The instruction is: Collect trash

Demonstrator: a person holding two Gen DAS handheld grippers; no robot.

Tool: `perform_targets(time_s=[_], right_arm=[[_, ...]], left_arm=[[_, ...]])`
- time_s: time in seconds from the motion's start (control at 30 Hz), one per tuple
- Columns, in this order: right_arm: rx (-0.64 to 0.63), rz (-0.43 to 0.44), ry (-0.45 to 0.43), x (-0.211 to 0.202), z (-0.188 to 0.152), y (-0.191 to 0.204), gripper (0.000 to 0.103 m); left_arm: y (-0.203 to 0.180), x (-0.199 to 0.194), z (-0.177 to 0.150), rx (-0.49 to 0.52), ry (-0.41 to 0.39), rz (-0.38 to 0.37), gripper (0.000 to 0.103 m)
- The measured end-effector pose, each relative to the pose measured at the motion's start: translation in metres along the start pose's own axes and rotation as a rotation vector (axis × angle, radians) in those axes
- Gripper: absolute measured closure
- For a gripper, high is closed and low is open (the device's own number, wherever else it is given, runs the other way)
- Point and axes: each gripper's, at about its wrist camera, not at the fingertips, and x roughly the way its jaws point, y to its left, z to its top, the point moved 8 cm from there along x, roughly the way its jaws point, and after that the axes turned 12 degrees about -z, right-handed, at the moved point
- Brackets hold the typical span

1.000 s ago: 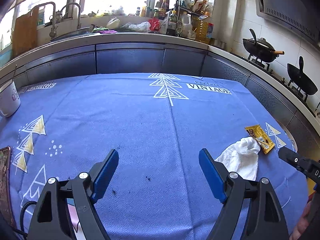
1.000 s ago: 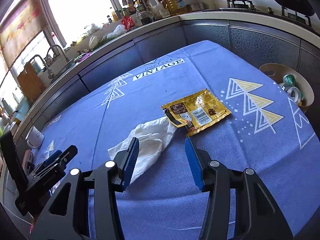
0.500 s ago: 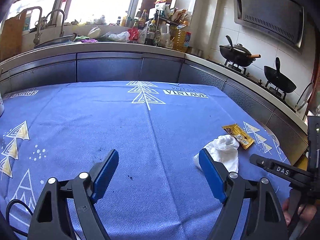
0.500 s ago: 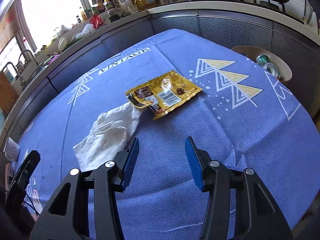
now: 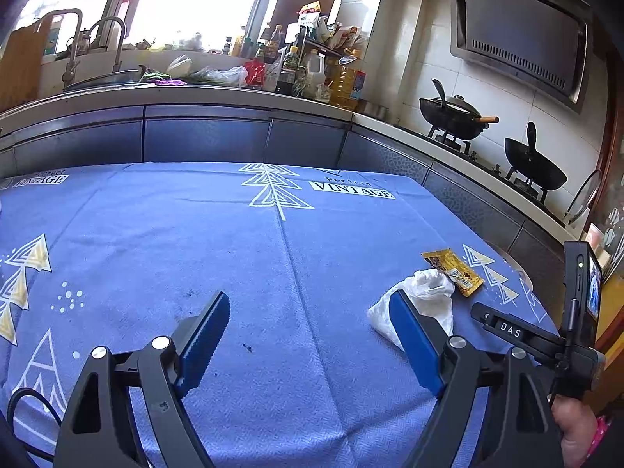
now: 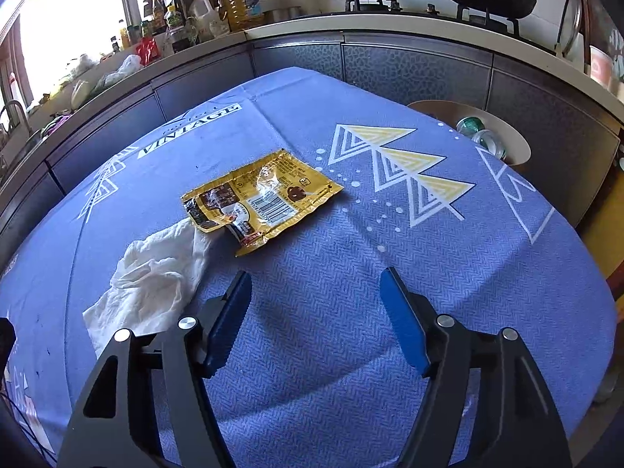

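Note:
A crumpled white tissue [image 6: 152,277] lies on the blue tablecloth [image 6: 351,273], and a torn yellow snack wrapper [image 6: 261,199] lies flat beside it, touching its far end. My right gripper [image 6: 316,292] is open and empty, just short of the wrapper, with the tissue at its left finger. My left gripper [image 5: 308,316] is open and empty over the cloth; the tissue [image 5: 425,296] and wrapper [image 5: 454,271] lie by and beyond its right finger. The right gripper's body shows at the right edge of the left wrist view.
A round bin [image 6: 479,132] with a liner and bottles inside stands past the table's far right edge. Kitchen counters with a sink [image 5: 101,78], bottles and two woks [image 5: 456,113] run along the back and right. The tablecloth [image 5: 195,241] has small dark specks.
My right gripper has swung right and opened wider, so the wrapper now sits ahead of it and the tissue to its left. My left gripper has turned right too.

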Motion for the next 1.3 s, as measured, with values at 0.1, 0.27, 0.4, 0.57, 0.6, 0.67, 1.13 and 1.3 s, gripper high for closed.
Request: perform_targets(time_s=[0.1, 0.27, 0.4, 0.57, 0.6, 0.67, 1.13, 1.3], right_arm=[[-0.003, -0.001, 0.001, 0.0001, -0.0012, 0.0005, 0.033], [-0.006, -0.004, 0.004, 0.0, -0.0017, 0.001, 0.033], [-0.011, -0.005, 0.006, -0.0002, -0.002, 0.002, 0.031], [-0.006, 0.007, 0.006, -0.0007, -0.002, 0.0013, 0.031], [-0.006, 0.01, 0.006, -0.0005, -0.0017, 0.0019, 0.03], [-0.008, 0.015, 0.006, -0.0005, -0.0015, 0.0026, 0.029], [0.009, 0.085, 0.007, -0.0031, -0.002, 0.0011, 0.023], [-0.004, 0.104, 0.008, -0.0068, -0.0055, 0.0012, 0.022]], left_arm=[[0.0022, 0.0001, -0.001, -0.015, 0.003, -0.003, 0.019], [0.002, -0.0003, -0.0013, -0.014, 0.001, -0.001, 0.019], [0.0029, -0.0005, -0.001, -0.017, 0.001, -0.002, 0.019], [0.0034, -0.0015, -0.0015, -0.023, -0.002, 0.002, 0.018], [0.0032, -0.0016, -0.0015, -0.021, -0.003, 0.003, 0.018], [0.0018, -0.0018, -0.0015, -0.018, -0.004, 0.005, 0.017], [-0.0026, -0.0047, -0.0021, 0.013, -0.017, 0.031, 0.016], [-0.0036, -0.005, -0.0006, 0.025, -0.021, 0.039, 0.016]])
